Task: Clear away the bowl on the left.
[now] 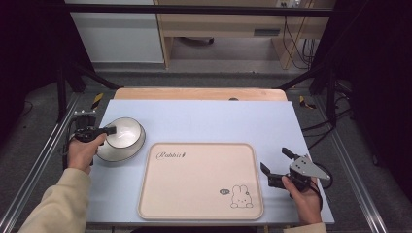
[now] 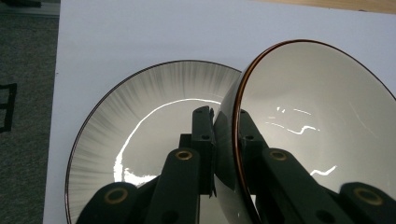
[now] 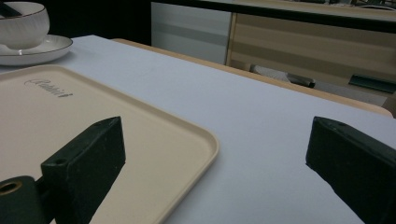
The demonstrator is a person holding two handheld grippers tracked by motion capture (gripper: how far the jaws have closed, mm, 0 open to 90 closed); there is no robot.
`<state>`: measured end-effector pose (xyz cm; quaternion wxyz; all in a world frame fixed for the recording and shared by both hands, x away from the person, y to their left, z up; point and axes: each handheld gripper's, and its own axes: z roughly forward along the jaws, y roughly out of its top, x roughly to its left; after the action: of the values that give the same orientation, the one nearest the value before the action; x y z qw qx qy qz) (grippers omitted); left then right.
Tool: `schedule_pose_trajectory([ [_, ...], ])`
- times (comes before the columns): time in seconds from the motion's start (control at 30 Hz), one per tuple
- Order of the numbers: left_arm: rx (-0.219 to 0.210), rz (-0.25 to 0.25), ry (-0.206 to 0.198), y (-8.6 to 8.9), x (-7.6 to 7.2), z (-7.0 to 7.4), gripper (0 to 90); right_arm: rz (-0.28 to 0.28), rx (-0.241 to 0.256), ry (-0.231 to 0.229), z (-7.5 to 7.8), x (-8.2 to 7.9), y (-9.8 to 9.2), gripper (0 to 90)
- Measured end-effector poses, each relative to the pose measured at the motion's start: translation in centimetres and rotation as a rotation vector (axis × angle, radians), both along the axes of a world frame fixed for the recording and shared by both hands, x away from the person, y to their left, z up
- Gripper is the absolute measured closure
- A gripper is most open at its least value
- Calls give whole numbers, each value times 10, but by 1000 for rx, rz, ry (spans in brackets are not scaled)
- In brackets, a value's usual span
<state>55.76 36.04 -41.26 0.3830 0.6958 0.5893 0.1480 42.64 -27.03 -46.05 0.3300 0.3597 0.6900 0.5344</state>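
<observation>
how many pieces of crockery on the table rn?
2. A bowl, its rim clamped by the left gripper, left of the tray; a plate under the bowl. Nothing sits on the tray.

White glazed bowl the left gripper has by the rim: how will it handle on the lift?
The white glazed bowl with a brown rim looks rigid and glossy, so probably slippery in the left gripper, pinching only its wall. Held at one side, it may tilt. Likely ceramic: could chip against the striped plate beneath.

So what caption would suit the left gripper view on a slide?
Left gripper clamps the rim of a white bowl over a plate.
</observation>
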Motion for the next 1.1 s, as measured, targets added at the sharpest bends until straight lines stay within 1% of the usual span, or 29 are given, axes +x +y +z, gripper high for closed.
schedule_pose_trajectory([
  [0.13, 4, -7, -10, -4, -2, 3, 816, 0, -2, -11, 1, 0, 1, 47],
  [0.27, 6, -7, -18, -6, -3, 4, 816, 0, -6, -6, 0, 0, 1, 46],
  [0.47, 11, -22, -25, -12, -5, 7, 816, 5, -4, -5, 0, 0, 1, 46],
  [0.53, 8, -20, -37, -13, -5, 8, 816, 5, -2, -3, 0, 0, 1, 46],
  [0.7, 3, -33, -46, -17, -6, 13, 816, 7, -5, -6, 0, 1, 2, 46],
  [0.8, -1, -33, -65, -20, -7, 16, 816, 6, -8, -4, -1, 1, 2, 46],
  [0.9, -6, -46, -73, -23, -8, 20, 816, 6, -9, -4, -1, 1, 2, 46],
  [0.97, -2, -58, -80, -26, -10, 22, 816, 6, -8, -4, -1, 1, 2, 46],
  [1.1, -5, -70, -86, -31, -11, 24, 816, 7, -9, -2, -1, 1, 2, 46],
])
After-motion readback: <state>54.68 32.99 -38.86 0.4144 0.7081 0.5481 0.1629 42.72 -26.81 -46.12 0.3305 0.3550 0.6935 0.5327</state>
